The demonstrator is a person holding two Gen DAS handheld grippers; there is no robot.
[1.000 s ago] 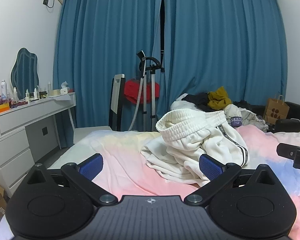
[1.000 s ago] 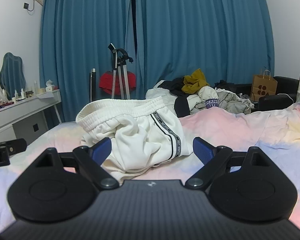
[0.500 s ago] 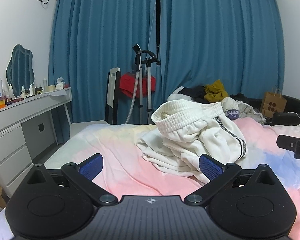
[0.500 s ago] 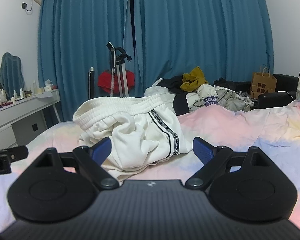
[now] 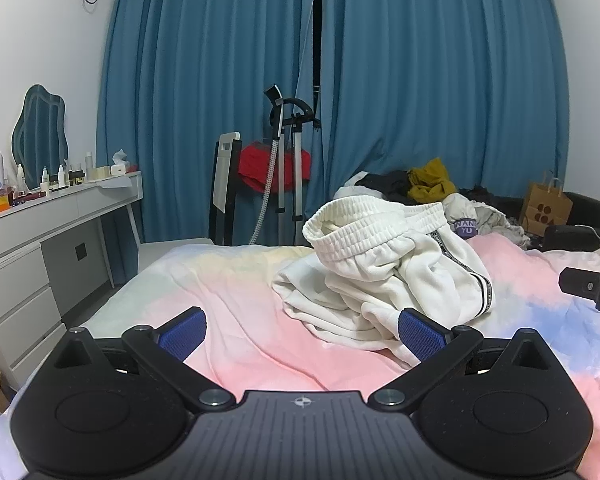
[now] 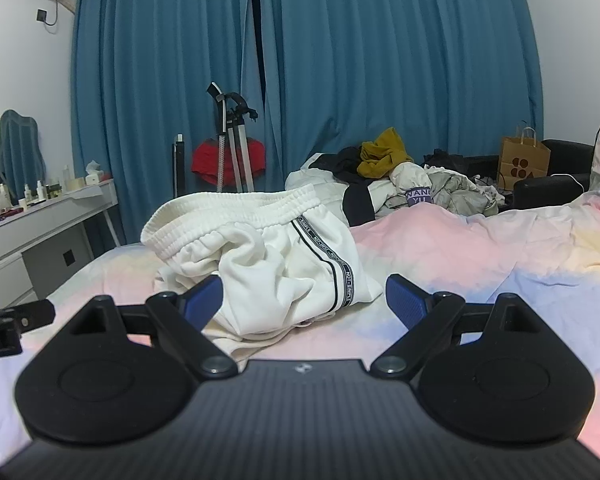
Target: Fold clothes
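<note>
White sweatpants (image 5: 384,272) with an elastic waistband and a black side stripe lie crumpled in a heap on the pastel bedspread (image 5: 236,304). They also show in the right wrist view (image 6: 272,260). My left gripper (image 5: 300,330) is open and empty, hovering low over the bed just in front and left of the heap. My right gripper (image 6: 302,302) is open and empty, close in front of the heap, its left blue pad near the cloth edge. Each gripper's tip shows at the edge of the other's view.
A pile of other clothes (image 6: 404,176) lies at the bed's far end. A white vanity desk (image 5: 40,232) with bottles stands left. A garment steamer (image 5: 288,160), blue curtains, a paper bag (image 6: 524,164) and a black seat lie beyond.
Both grippers have drifted slightly; the sweatpants heap sits a little lower in the left view. Both stay open and empty. The sweatpants have not moved.
</note>
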